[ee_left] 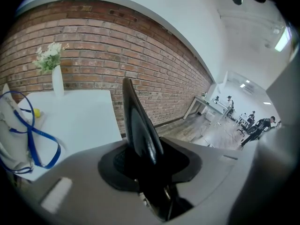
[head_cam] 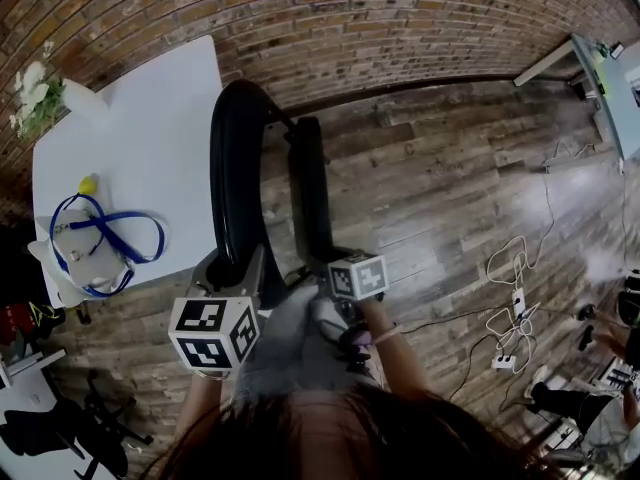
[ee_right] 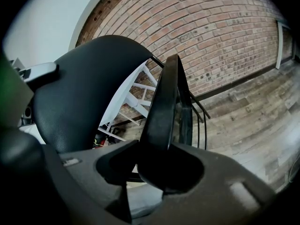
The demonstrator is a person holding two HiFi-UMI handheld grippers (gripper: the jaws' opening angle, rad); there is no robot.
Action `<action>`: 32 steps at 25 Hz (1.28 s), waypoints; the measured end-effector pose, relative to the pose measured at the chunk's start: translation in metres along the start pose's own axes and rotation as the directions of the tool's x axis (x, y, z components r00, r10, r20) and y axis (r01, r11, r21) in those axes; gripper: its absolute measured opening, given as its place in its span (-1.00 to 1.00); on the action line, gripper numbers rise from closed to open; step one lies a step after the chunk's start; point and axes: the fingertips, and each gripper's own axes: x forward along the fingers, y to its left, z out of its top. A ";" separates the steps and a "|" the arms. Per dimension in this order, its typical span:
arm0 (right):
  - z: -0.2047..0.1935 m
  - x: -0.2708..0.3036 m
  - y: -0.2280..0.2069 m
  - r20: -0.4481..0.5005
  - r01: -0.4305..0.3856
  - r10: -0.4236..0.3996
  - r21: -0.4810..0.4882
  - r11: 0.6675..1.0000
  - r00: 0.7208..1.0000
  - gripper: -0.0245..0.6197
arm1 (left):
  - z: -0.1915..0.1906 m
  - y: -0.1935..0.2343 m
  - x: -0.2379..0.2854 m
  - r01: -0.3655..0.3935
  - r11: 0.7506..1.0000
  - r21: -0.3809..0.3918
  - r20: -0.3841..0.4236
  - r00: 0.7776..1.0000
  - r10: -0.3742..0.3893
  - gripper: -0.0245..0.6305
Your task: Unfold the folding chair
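The black folding chair stands folded in front of me on the wooden floor, seen from above as two upright panels. The wider curved backrest [head_cam: 235, 158] is on the left and the narrower seat [head_cam: 310, 183] on the right, with a slim gap between them. My left gripper [head_cam: 236, 270] is shut on the backrest's near edge [ee_left: 138, 125], which runs up from between its jaws. My right gripper [head_cam: 335, 268] is shut on the seat's near edge [ee_right: 166, 111]; the backrest [ee_right: 84, 93] fills the left of the right gripper view. The chair's thin metal legs [ee_right: 199, 109] show behind the seat.
A white table [head_cam: 150, 128] stands close on the chair's left, bearing a blue lanyard [head_cam: 110, 233], a small yellow thing [head_cam: 88, 183] and a vase of flowers [head_cam: 40, 93]. A brick wall [head_cam: 380, 18] is behind. Cables and power strips [head_cam: 510, 318] lie on the floor at right.
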 end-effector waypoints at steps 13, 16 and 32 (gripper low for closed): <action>-0.003 0.006 0.004 -0.015 0.020 -0.021 -0.017 1.000 1.000 -0.44 | -0.004 0.014 -0.004 0.012 1.000 -0.011 -0.007 1.000 -0.012 -0.53; -0.003 0.001 -0.001 -0.013 0.013 -0.013 -0.009 1.000 1.000 -0.44 | -0.003 0.013 -0.004 0.009 1.000 -0.018 0.001 1.000 -0.009 -0.53; -0.005 -0.037 -0.056 -0.025 -0.034 0.036 0.068 0.997 0.999 -0.44 | 0.003 -0.026 0.014 -0.060 0.996 -0.060 0.057 0.996 0.063 -0.61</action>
